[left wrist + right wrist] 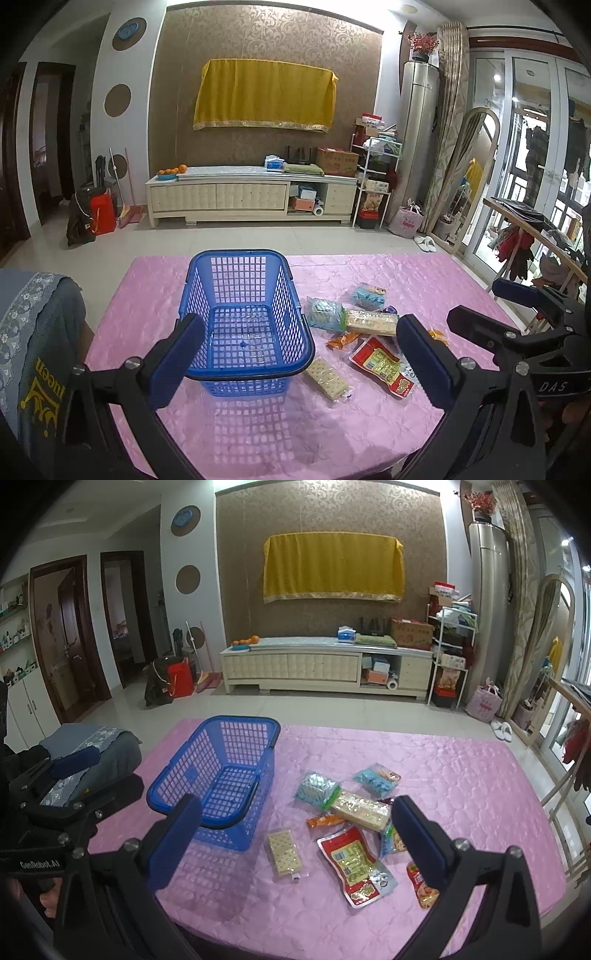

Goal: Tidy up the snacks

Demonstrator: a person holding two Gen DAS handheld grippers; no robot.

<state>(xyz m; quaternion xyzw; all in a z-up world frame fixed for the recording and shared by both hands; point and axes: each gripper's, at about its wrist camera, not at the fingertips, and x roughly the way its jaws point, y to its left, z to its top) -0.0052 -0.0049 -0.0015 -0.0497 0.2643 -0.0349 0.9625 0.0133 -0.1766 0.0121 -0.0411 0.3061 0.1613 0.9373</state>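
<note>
Blue basket stands empty on the pink tabletop. Snack packets lie loose just to its right: a cracker pack nearest, a red pouch beside it. Left hand-held gripper spread wide, holding nothing. Right hand-held gripper likewise spread, empty, above the packets.

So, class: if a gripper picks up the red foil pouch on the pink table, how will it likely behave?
The red foil pouch lies flat and thin, so it will probably flop and sag when lifted. Its glossy film looks slippery, so it may slide between the fingers. It seems light and unlikely to roll.
</note>
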